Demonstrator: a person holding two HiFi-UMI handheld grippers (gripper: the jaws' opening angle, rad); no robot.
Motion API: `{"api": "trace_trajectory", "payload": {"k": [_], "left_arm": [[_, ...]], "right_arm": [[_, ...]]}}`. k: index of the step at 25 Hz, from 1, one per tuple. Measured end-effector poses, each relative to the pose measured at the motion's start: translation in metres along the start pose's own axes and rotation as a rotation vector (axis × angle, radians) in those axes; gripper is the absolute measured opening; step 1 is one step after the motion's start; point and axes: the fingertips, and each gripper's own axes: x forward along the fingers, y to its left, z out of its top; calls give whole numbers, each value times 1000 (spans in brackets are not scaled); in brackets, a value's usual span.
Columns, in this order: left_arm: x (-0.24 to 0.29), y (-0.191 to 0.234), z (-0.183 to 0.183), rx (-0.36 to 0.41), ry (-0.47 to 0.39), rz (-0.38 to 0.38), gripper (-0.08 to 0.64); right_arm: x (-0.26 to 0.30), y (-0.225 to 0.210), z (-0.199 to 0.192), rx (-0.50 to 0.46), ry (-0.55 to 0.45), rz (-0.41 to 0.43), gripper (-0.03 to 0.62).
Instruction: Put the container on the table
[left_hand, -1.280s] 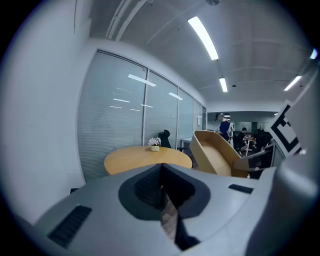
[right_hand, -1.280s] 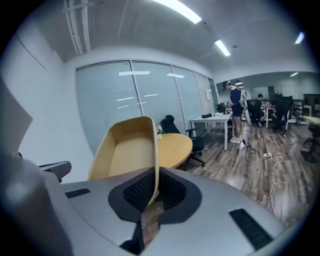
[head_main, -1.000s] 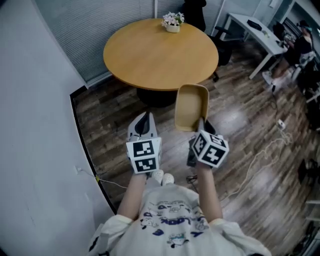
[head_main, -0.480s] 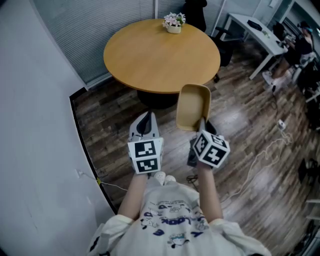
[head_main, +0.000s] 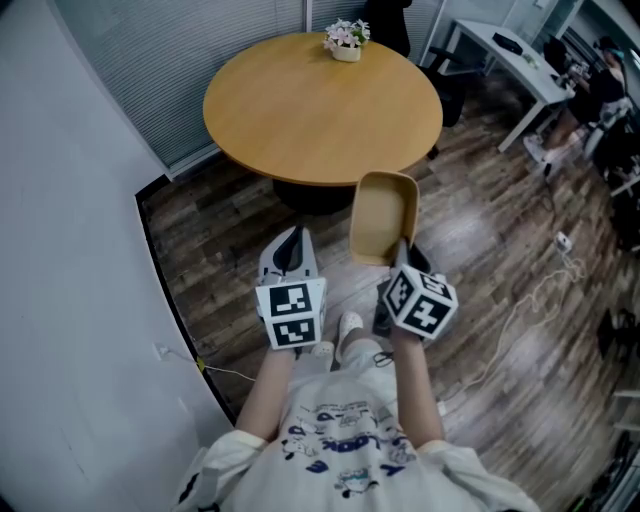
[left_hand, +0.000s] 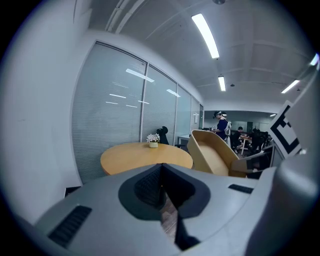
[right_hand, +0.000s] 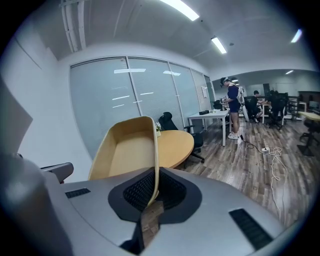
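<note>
R tongs (head_main: 402, 252) clamp container (head_main: 383, 215) by its rim, up in air over floor (head_main: 225, 235), just short of table (head_main: 320, 110) edge. L tongs (head_main: 288, 248) closed, w/ nothing between.

Layout: container in the air, near side of the table.

Ahead of me stands the round wooden table (head_main: 300, 110); a small pot of white flowers (head_main: 345, 42) sits on its far edge. The tan plastic container (head_main: 383, 218) is off the table, between me and it, and in the head view its far end meets the table's near rim. The right gripper (head_main: 400, 252) is behind the container, jaws pinched on its near wall. The left gripper (head_main: 288, 250) is to the container's left and apart from it, jaws together on nothing. A plain white wall (head_main: 60, 260) runs along my left, and a white desk (head_main: 505, 62) stands far right, beyond the table.
</note>
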Motion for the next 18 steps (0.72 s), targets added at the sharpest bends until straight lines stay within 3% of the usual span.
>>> {"api": "trace_trajectory", "payload": {"k": [9,18], "left_arm": [[44,7,2,-7,26,10,3],[120,8,28,-13,21,43,3]], "right_arm": [[45,-5,13,3,28,2,12],[122,-14,59,-7,30,34,12]]}}
